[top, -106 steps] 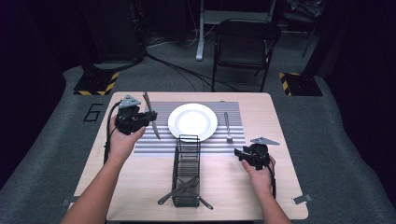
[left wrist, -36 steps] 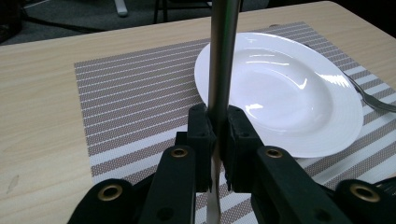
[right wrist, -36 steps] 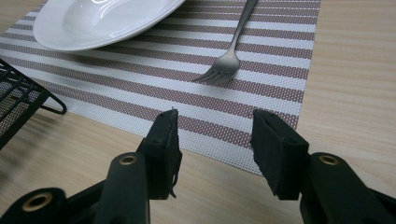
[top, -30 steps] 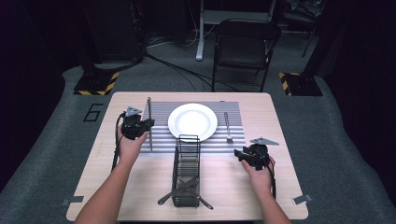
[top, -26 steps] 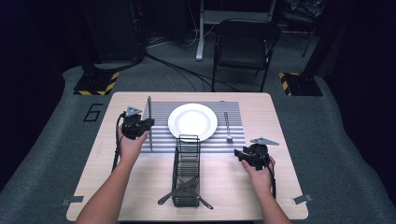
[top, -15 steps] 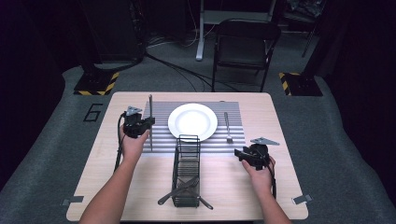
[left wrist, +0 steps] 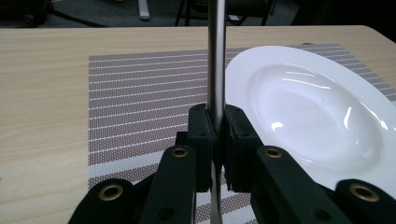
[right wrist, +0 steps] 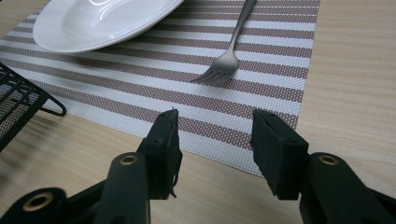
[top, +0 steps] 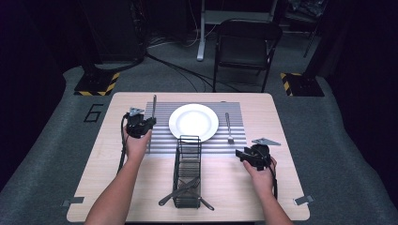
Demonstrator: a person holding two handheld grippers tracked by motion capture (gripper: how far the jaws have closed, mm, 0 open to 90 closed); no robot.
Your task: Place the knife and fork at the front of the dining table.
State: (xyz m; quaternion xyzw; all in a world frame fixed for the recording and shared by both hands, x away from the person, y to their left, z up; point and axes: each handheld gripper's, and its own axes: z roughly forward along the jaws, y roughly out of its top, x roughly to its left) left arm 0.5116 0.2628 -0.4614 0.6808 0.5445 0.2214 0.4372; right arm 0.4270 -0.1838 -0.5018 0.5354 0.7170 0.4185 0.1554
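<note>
Knife (top: pixel 153 106) pinched in the left gripper (top: pixel 139 125) in the high view, near the far left corner of the table (top: pixel 117 187), above the left edge of the striped placemat (top: pixel 234 112) and just left of the white plate (top: pixel 193 122). Handle or blade end not told apart at this size. Right gripper (top: pixel 253 157) low over bare wood near the table's right edge, just off the placemat's near right corner, jaws parted with nothing between them. Fork (top: pixel 228 128) flat on the placemat right of the plate, tines toward the near edge. Black wire caddy (top: pixel 187 171) at the middle of the near half, more cutlery (top: pixel 180 191) lying through its near end. Seen from the left gripper view: left gripper (left wrist: pixel 215 135) clamped tight on the knife (left wrist: pixel 215 60), the slim metal bar rising straight out of the pads to the top of the frame, placemat (left wrist: pixel 140 102) below it and plate (left wrist: pixel 317 107) just to the right. Seen from the right gripper view: right gripper (right wrist: pixel 217 140) with a middling gap, empty, hanging over the placemat's (right wrist: pixel 261 70) near edge and the wood; fork (right wrist: pixel 229 56) ahead with tines pointing back at the jaws, plate (right wrist: pixel 93 23) at upper left, corner of the caddy (right wrist: pixel 18 102) at the left edge.
</note>
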